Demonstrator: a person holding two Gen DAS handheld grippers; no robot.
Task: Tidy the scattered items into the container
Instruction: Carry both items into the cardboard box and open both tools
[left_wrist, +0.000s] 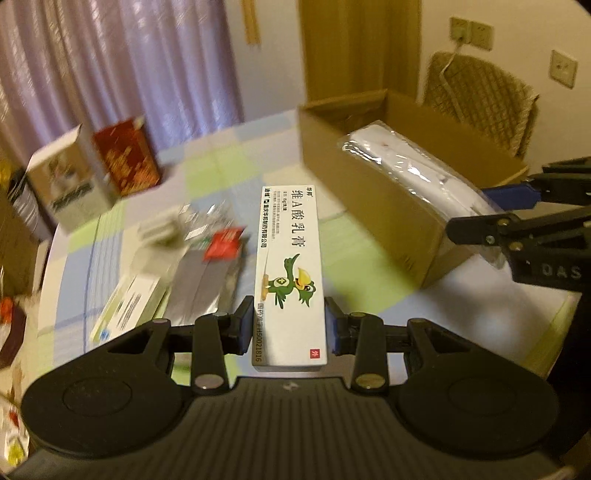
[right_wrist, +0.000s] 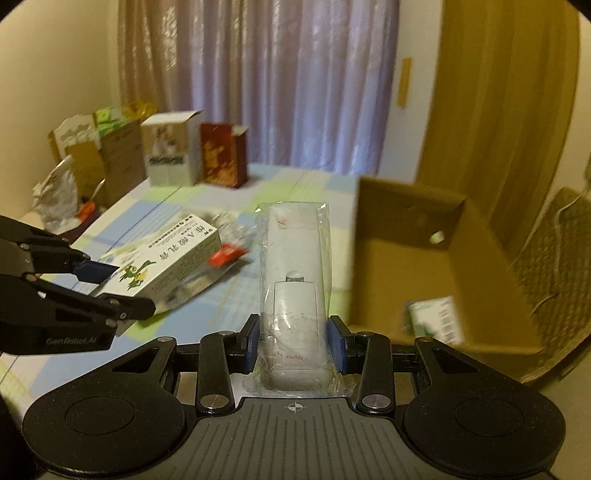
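The left tongs (left_wrist: 289, 328) hold a long ointment box (left_wrist: 289, 273) pointing forward above the surface (left_wrist: 369, 254). To its right stands the open cardboard box (left_wrist: 369, 206). Over the box's near corner the right tongs (right_wrist: 295, 341) hold a plastic-wrapped item (right_wrist: 295, 266). A small carton (right_wrist: 436, 319) already lies inside the cardboard box (on its floor, near the front wall). Left of the ointment box, loose packets (left_wrist: 218, 251) and a flat carton (left_wrist: 129, 306) lie scattered on the surface. Behind them, at the far edge, two upright boxes (left_wrist: 74, 181) stand side by side before the curtain (left_wrist: 110, 74). A chair (left_wrist: 487, 103) sits behind the cardboard box.
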